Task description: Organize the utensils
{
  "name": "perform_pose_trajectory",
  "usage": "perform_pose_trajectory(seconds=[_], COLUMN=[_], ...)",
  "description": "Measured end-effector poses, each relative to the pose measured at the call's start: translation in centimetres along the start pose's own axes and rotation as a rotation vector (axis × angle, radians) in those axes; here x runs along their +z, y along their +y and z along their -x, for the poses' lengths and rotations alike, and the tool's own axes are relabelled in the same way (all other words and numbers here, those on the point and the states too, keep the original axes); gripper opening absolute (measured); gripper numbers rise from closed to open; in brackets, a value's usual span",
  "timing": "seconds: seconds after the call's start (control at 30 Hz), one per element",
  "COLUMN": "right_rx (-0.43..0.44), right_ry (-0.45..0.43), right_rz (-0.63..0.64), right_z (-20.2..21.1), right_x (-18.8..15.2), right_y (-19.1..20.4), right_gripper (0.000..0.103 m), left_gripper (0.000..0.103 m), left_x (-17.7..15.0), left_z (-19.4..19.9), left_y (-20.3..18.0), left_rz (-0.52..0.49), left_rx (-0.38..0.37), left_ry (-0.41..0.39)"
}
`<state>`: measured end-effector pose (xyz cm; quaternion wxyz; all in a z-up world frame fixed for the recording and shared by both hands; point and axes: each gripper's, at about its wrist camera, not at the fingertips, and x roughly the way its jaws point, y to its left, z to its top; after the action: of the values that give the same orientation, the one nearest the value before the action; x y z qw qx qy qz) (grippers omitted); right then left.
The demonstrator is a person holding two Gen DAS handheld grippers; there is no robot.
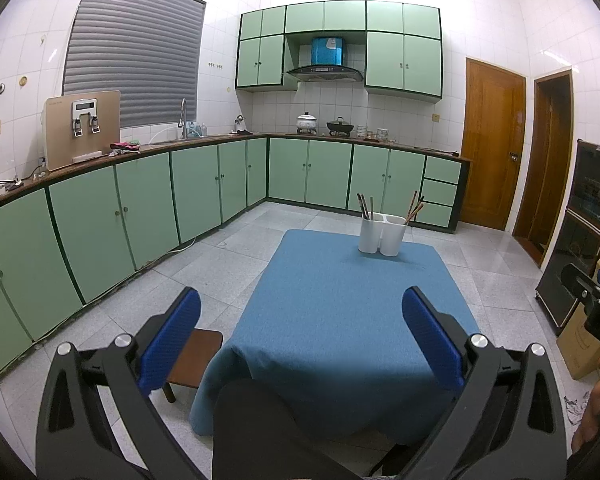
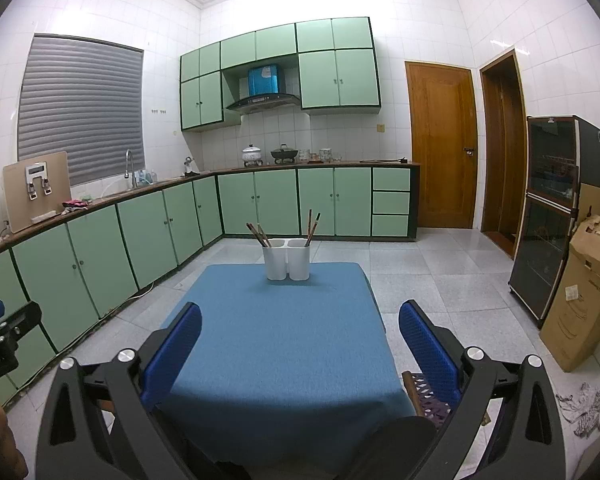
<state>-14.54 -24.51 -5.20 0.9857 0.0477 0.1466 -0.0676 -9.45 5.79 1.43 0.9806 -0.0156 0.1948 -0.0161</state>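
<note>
Here's the white utensil holder (image 1: 382,235), two joined compartments, standing upright near the far edge of the tabletop (image 1: 340,300), which is draped in a blue cloth. Chopsticks (image 1: 365,206) lean out of the left compartment, and more chopsticks (image 1: 415,207) poke out of the right one (exact count is hard to tell at this range). From the right wrist view the same holder (image 2: 287,259) sits midway along that far edge. The rest of the blue surface carries nothing else in view.

Down at the near edge, the left gripper (image 1: 300,332) hangs with its blue fingers spread wide, nothing between them. The right gripper (image 2: 300,340) is likewise spread wide and holding nothing. Both are well apart from the holder. A small wooden stool (image 1: 198,356) stands just beside the near left corner. Green cabinets (image 1: 140,208) line the walls beyond.
</note>
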Motion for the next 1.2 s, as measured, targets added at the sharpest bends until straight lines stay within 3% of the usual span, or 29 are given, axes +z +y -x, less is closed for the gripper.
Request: perform_pose_trajectory(seconds=[1.2], right_rx=[-0.001], right_ry=[-0.001], right_rz=[-0.001], right_z=[0.00], right_x=[0.17], right_y=[0.30], right_gripper=[0.097], left_gripper=[0.098], left_x=[-0.11], left_z=[-0.05], left_y=[-0.59], left_rz=[0.000], left_rx=[-0.007], left_ry=[0.004])
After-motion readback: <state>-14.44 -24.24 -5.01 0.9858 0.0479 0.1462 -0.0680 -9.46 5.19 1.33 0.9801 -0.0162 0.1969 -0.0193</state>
